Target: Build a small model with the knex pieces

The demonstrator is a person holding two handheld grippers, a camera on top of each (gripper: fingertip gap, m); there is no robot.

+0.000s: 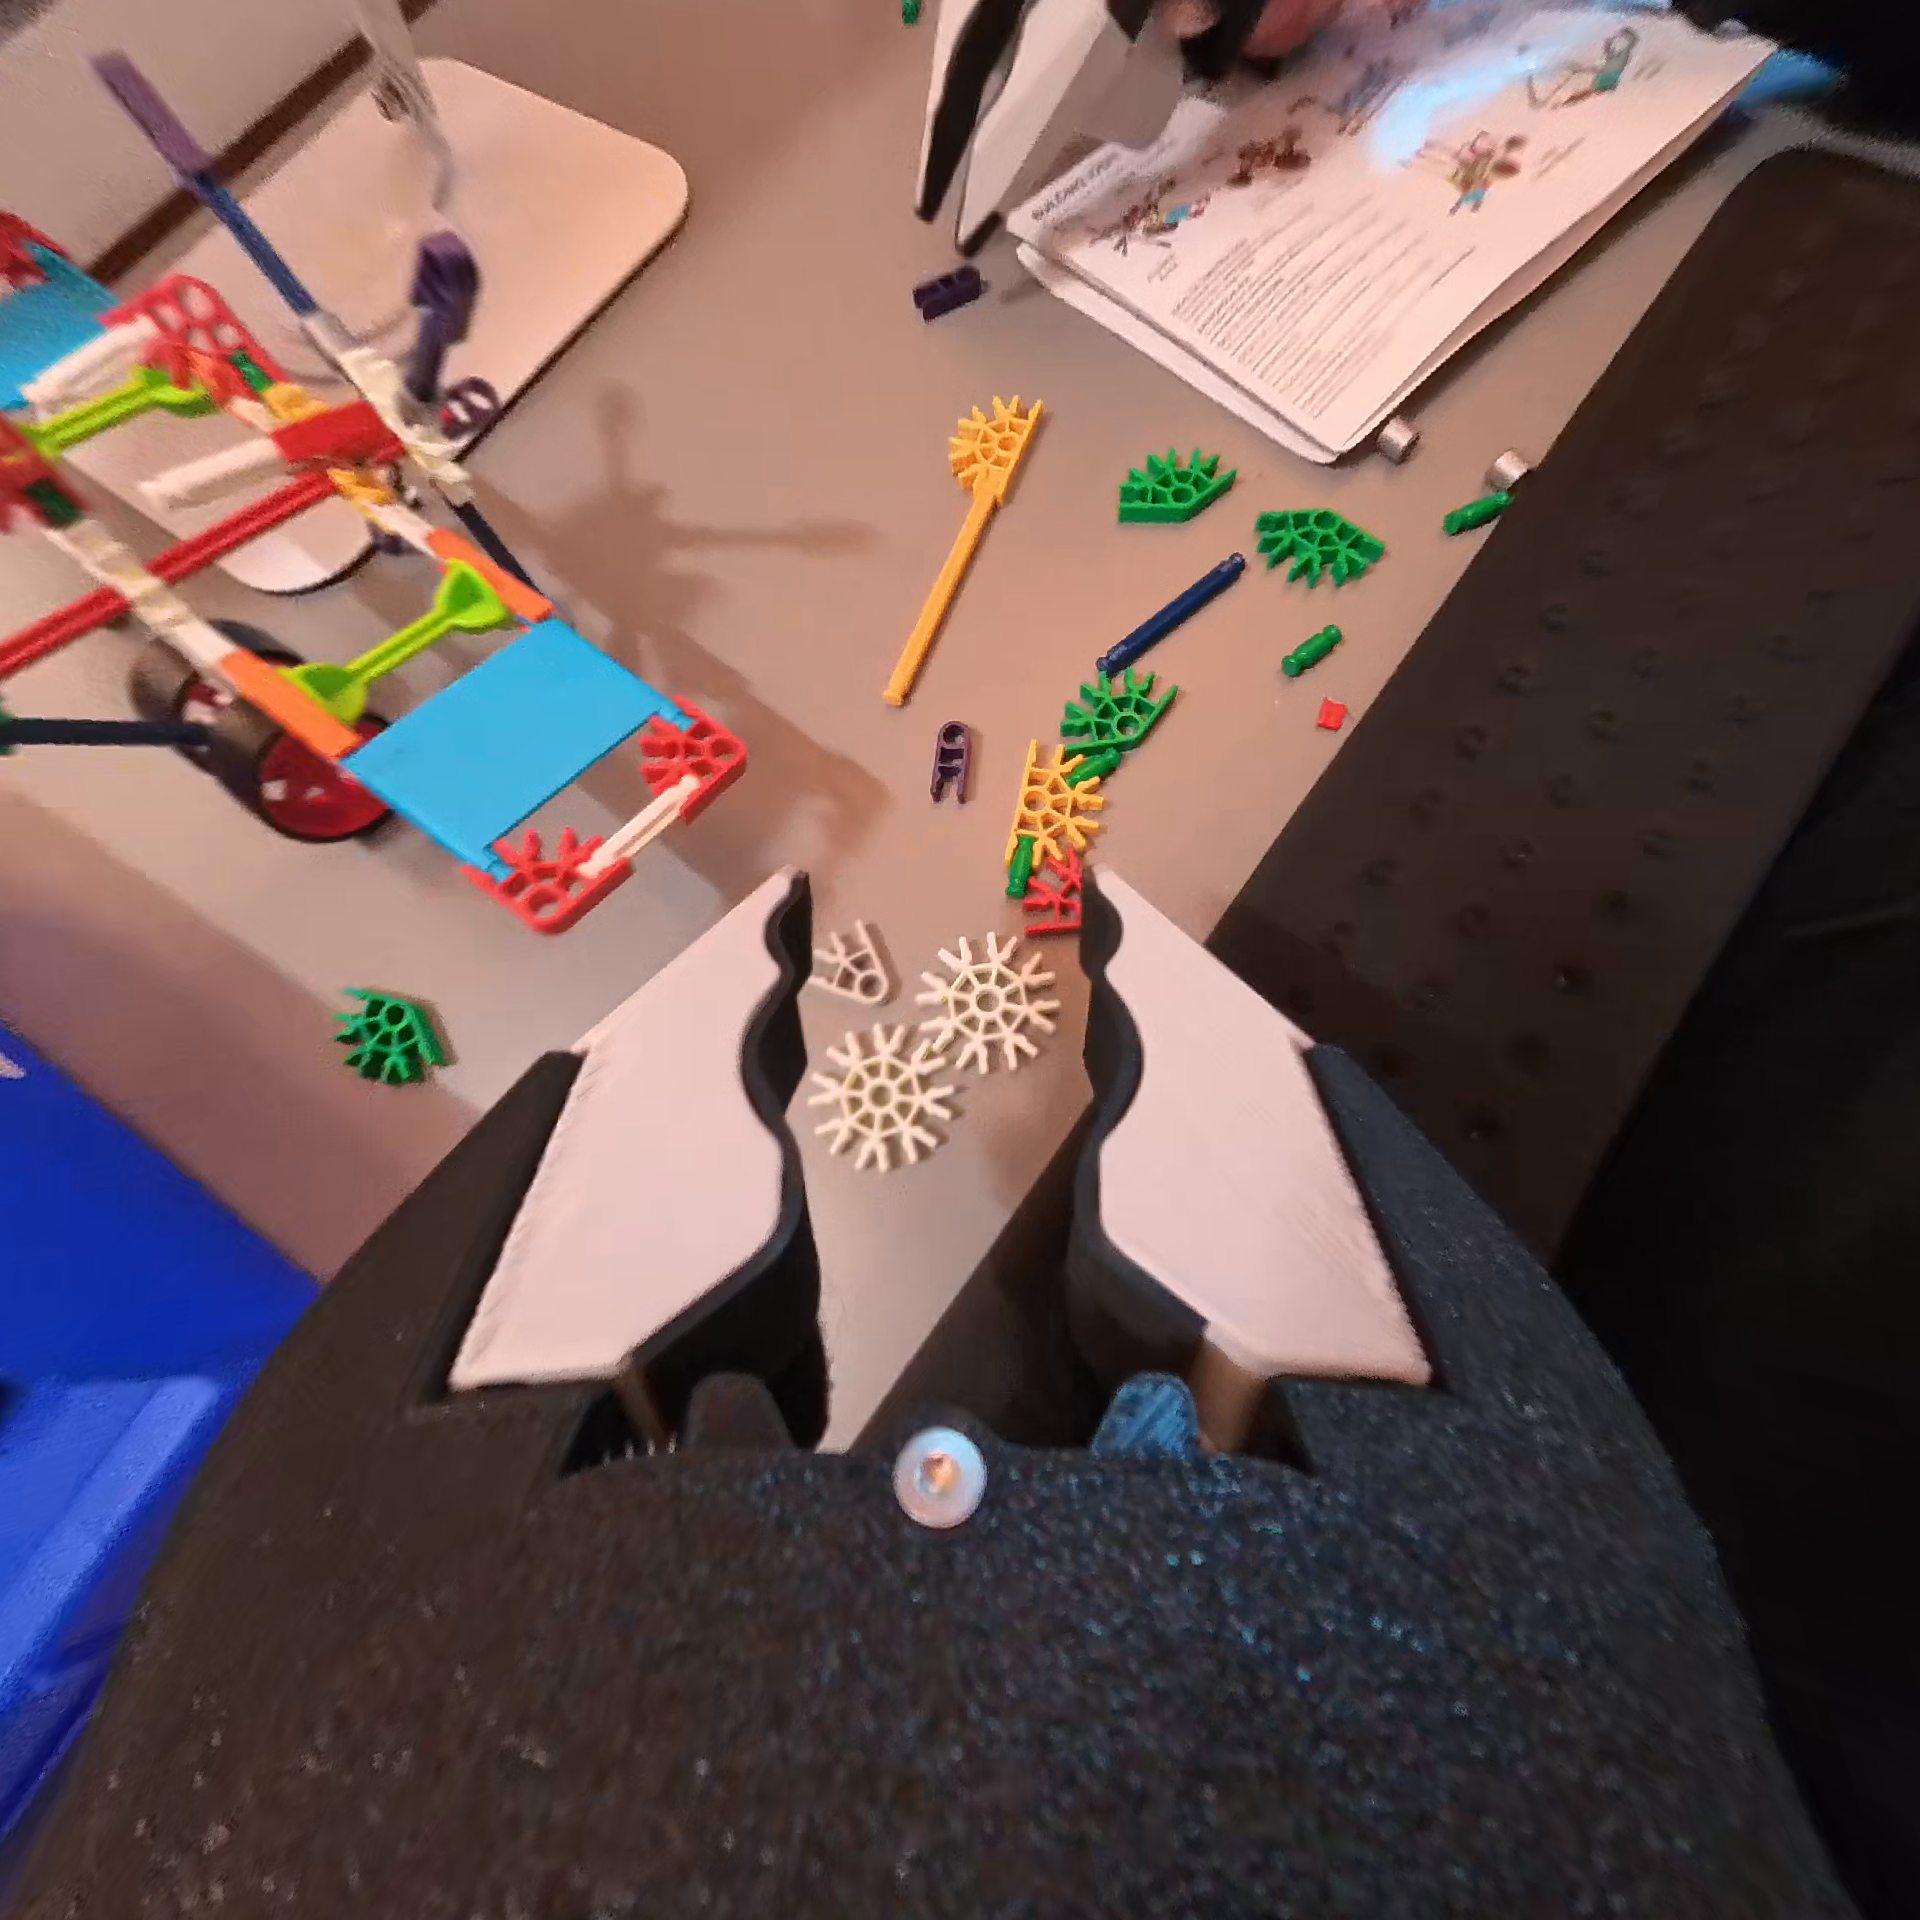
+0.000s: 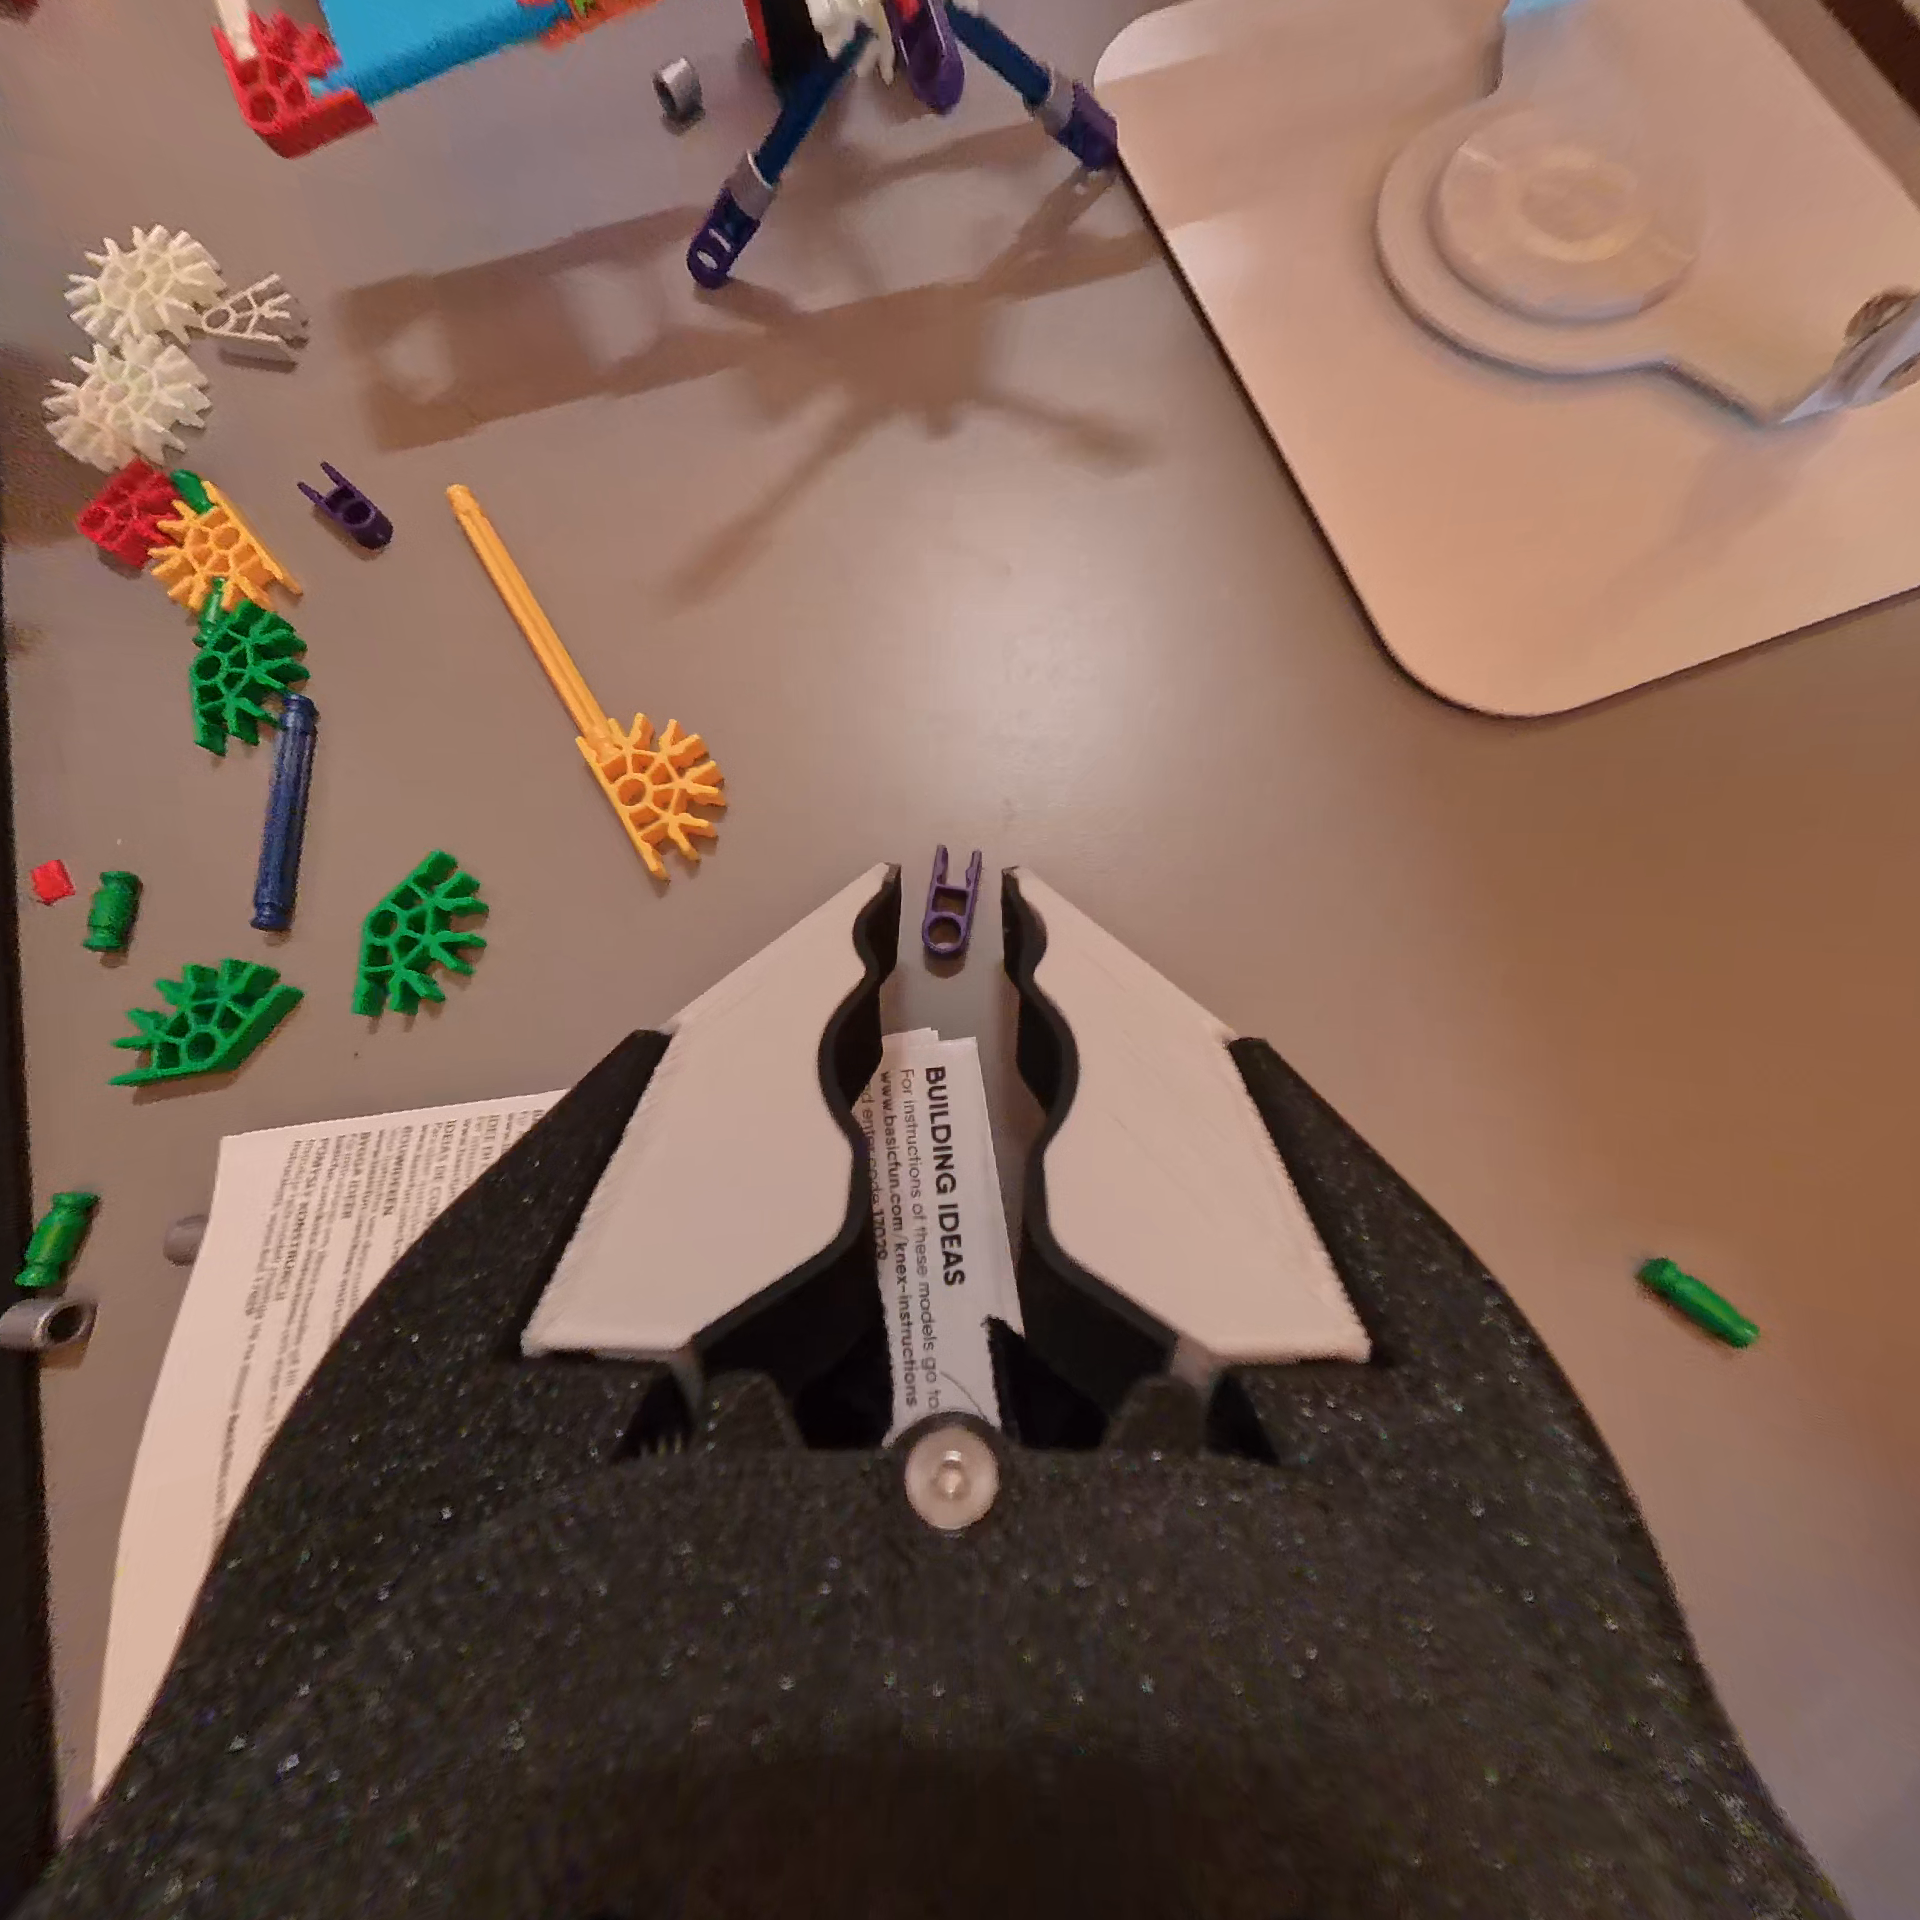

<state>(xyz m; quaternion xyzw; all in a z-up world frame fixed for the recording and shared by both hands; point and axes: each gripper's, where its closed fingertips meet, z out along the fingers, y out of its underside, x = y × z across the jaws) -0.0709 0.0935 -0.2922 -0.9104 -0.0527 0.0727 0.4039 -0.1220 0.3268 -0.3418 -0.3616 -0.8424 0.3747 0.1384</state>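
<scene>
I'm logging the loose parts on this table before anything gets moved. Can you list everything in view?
white snowflake connectors: 2, white, between the left gripper's fingers
grey connector: 1, beside them
green connectors: several, fan-shaped, scattered
yellow rod with connector: 1, mid-table
blue rod: 1, by the green pieces
purple clip: 1, between the right gripper's fingertips, on the table
toy model: 1, multicoloured, far left in the left wrist view
instruction booklet: 1, white, under the right gripper
stand base: 1, pale
left gripper: open, empty
right gripper: open around the clip
</scene>
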